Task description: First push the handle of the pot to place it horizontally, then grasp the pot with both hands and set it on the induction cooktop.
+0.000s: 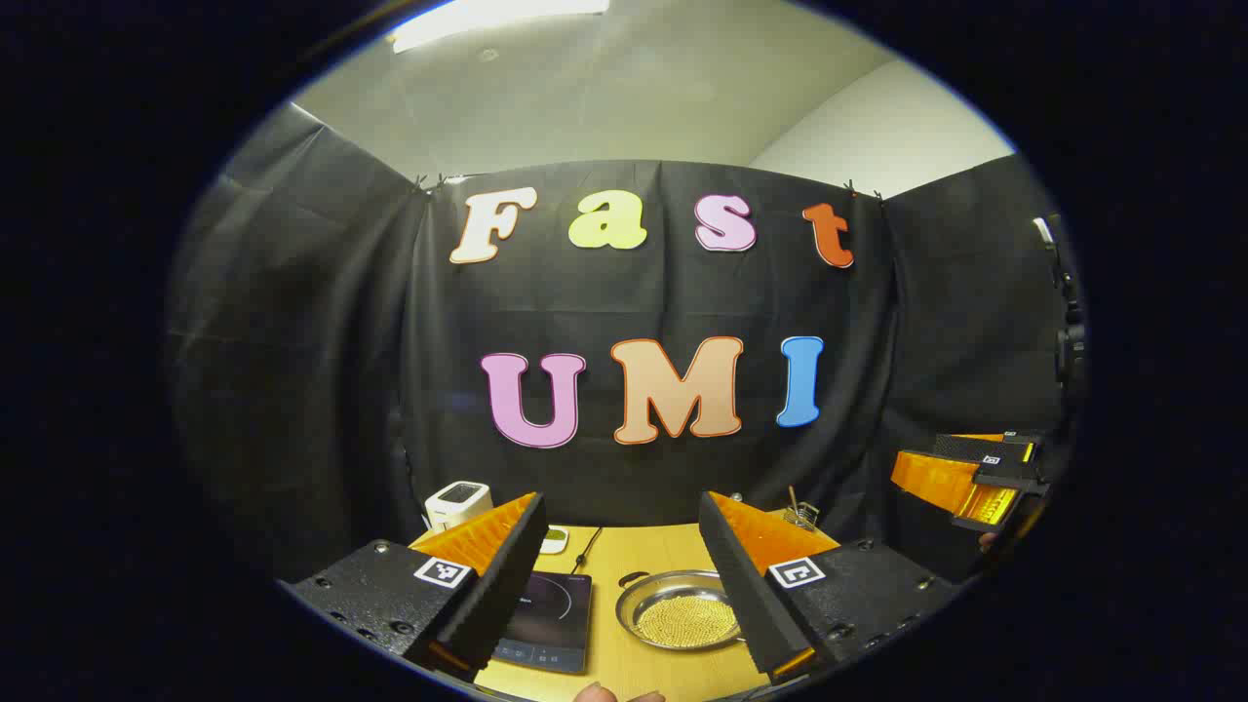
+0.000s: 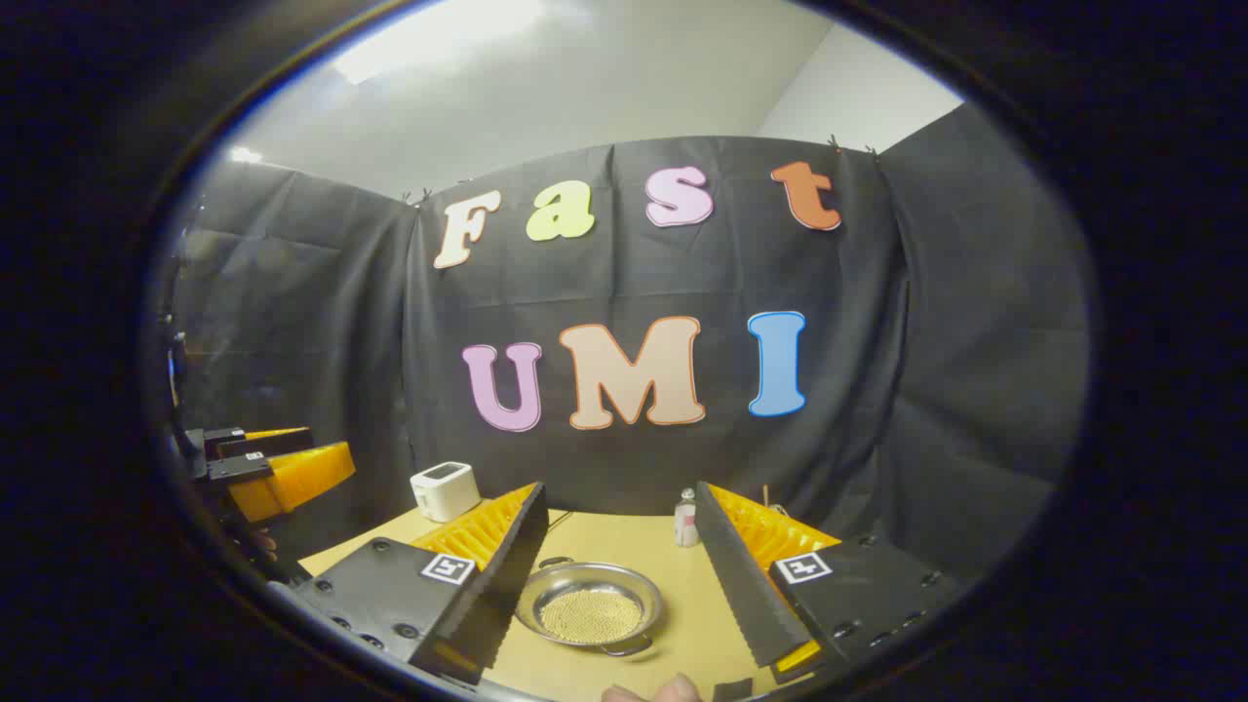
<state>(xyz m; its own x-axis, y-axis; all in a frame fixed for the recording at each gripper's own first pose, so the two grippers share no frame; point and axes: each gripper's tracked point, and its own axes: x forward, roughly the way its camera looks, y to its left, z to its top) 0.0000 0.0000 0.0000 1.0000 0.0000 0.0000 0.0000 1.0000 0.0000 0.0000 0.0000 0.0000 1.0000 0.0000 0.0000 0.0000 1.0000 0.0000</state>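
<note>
Left gripper [image 1: 619, 546] and right gripper [image 2: 619, 536], both held above the table [image 2: 702, 604] with fingers spread wide and nothing between them. Below lies the pot [image 2: 590, 612], a shallow steel pan with small side handles and pale grains inside, resting on the wood just beside the induction cooktop [image 1: 546, 614]. Farther back stand a small bottle [image 2: 686, 520] and a white device [image 2: 444, 490]. Likely hazards: a hard push on a handle could slide the light pot or spill its grains; an uneven two-sided grasp could tilt it.

Left gripper [image 1: 619, 546] and right gripper [image 2: 619, 541]: both raised, level, jaws spread wide, gripping nothing, side by side.
</note>
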